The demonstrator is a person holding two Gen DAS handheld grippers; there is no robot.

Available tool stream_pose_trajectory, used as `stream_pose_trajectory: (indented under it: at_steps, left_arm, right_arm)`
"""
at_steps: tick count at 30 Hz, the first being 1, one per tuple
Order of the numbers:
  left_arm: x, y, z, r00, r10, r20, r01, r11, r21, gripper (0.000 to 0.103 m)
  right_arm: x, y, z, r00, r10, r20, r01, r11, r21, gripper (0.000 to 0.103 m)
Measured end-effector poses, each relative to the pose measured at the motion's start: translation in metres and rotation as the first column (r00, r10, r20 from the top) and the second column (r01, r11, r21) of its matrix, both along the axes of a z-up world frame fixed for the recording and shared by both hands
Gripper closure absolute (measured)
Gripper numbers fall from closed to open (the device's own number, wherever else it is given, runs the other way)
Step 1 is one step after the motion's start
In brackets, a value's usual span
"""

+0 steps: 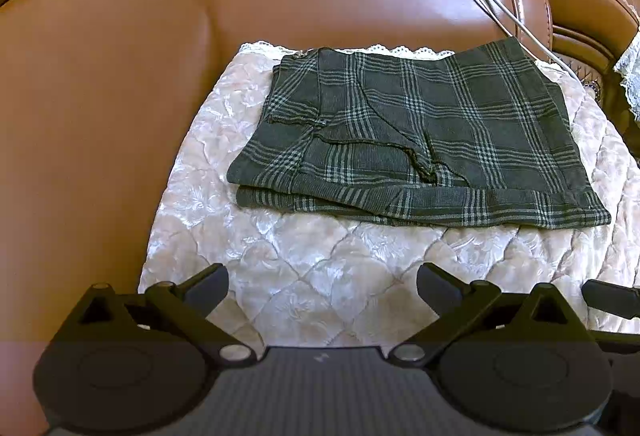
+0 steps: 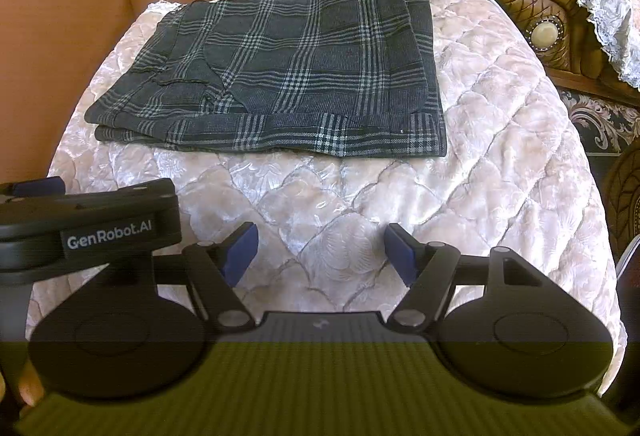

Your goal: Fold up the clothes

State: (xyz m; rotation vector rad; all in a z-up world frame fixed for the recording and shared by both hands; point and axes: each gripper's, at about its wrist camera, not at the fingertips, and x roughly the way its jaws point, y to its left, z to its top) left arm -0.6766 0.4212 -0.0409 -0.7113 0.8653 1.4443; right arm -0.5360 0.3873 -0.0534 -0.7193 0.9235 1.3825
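On a quilted sofa pad (image 1: 320, 276) (pinkish) lies folded plaid garment (image 1: 420, 132); each hand-held gripper spread, empty.

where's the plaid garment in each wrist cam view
Left wrist: folded plaid garment sits centre, slightly right, above the open left gripper.
Right wrist: it lies upper centre-left, beyond the open right gripper.
Shared landmark: the quilted pink cushion cover under it; its lace edge shows behind the garment in both views.

My right gripper (image 2: 320, 252) is all matte black — blue pads on the fingers (image 2: 240, 256), ribbed base, round pivot discs; left gripper (image 2: 92, 228) has white "GenRobot.AI" lettering.
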Motion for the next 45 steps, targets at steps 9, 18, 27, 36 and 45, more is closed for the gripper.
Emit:
stream_pose_trajectory:
  at_steps: [9,18,27,36,45]
  left_arm:
    - [-0.0021,-0.0002,-0.0004,1.000,0.002,0.006,-0.002,1.000,0.000,0.001]
    - [-0.0025,-0.0020,0.0001,1.000,-0.007,-0.005,0.007,1.000,0.012,0.001]
    - [-0.0018,-0.0036,0.0014,1.000,-0.013,-0.010,0.013,1.000,0.027,0.001]
    - [-0.0032,-0.0041,0.0004,1.000,-0.013,-0.007,0.013,1.000,0.024,0.001]
    - [-0.0017,-0.0040,0.0013,1.000,-0.022,-0.011,0.022,0.999,0.025,0.001]
  right_arm:
    - [-0.0018,-0.0012,-0.0010,1.000,-0.005,0.009,0.005,1.000,0.009,0.025]
    - [-0.0030,-0.0025,-0.0020,1.000,-0.012,0.015,0.011,1.000,0.019,0.025]
    - [-0.0027,-0.0034,-0.0018,1.000,-0.005,0.016,0.005,1.000,0.021,0.025]
    - [-0.0034,-0.0039,-0.0018,1.000,-0.006,0.019,0.005,1.000,0.021,0.025]
    - [-0.0023,-0.0043,-0.0012,1.000,-0.008,0.017,0.008,1.000,0.017,0.025]
